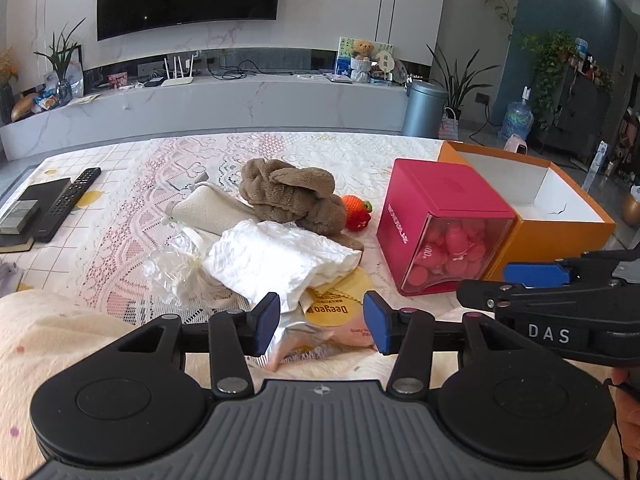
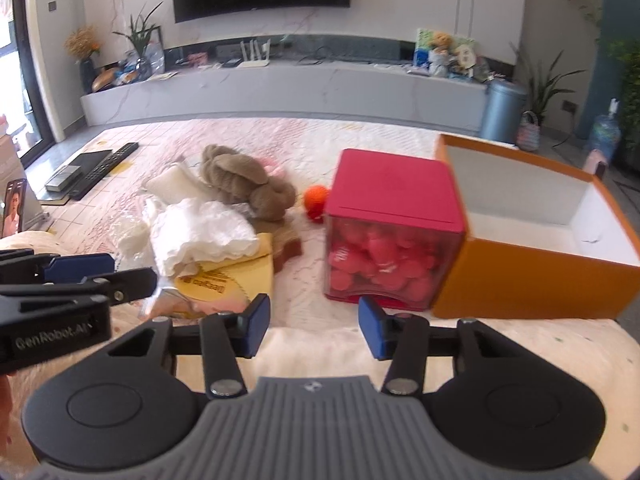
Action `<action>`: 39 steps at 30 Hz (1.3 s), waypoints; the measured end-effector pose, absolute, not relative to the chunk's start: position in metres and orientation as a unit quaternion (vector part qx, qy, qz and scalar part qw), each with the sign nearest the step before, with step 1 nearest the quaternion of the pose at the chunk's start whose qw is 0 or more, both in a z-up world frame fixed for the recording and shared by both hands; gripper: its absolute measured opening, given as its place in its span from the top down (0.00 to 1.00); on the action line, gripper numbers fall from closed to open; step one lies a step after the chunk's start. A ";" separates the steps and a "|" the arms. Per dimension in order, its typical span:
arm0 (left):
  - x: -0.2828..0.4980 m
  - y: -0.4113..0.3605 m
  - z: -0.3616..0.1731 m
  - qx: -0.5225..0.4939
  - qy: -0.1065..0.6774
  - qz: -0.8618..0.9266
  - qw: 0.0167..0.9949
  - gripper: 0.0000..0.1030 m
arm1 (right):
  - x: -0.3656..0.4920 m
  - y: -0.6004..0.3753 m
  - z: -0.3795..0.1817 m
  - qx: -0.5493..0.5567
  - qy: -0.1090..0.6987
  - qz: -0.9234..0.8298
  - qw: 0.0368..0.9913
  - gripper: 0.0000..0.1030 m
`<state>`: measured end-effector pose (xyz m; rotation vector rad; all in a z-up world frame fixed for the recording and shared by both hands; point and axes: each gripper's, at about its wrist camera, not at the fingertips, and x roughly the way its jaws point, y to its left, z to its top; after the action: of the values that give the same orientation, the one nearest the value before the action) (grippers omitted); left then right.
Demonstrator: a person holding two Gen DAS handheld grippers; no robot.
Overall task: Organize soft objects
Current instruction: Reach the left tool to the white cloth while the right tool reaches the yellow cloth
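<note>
On a lace-covered table point(image 1: 132, 208) before a marble TV wall, seen from the left wrist, the left gripper point(image 1: 322, 322) hangs over the near edge with its jaws spread on either side of a yellow and pink packet point(image 1: 340, 314), whose foil end sits between the blue pads without being visibly pinched. Heaped just beyond lie a crumpled white wrapper point(image 1: 280, 260), a brown plush toy point(image 1: 292, 196), a cream pouch point(image 1: 208, 210) and a knitted strawberry point(image 1: 357, 213). A pink box point(image 1: 436, 216) stands right of the heap, touching an open orange box point(image 1: 560, 228) at the table's right edge. The right gripper point(image 1: 536, 280) enters from the right. A remote control point(image 1: 68, 202) lies near the left edge, with bare cloth between it and the heap.

From the right wrist, the right gripper point(image 2: 314, 322) has its jaws parted with nothing between them, over clear cloth at the near edge, the pink box point(image 2: 396, 196) just ahead. The orange box point(image 2: 532, 284) shows a white interior. The left gripper point(image 2: 96, 276) reaches in at the left, at the packet point(image 2: 228, 284).
</note>
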<state>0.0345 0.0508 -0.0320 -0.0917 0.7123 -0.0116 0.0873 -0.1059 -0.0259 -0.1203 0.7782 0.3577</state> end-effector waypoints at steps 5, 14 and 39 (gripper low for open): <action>0.052 0.067 -0.037 -0.079 0.348 -0.006 0.934 0.34 | 0.105 -0.090 -0.032 -0.069 0.378 0.184 0.905 0.52; 0.079 0.101 -0.043 -0.164 0.358 0.002 0.919 0.29 | 0.140 -0.054 -0.041 -0.085 0.377 0.216 0.897 0.65; 0.119 0.113 -0.068 -0.202 0.406 0.052 0.890 0.87 | 0.165 -0.037 -0.068 -0.064 0.409 0.262 0.872 0.64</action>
<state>0.1194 0.1126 -0.0676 -0.4196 0.8424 0.1082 0.1654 -0.0370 -0.0681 -0.1329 0.8546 0.5466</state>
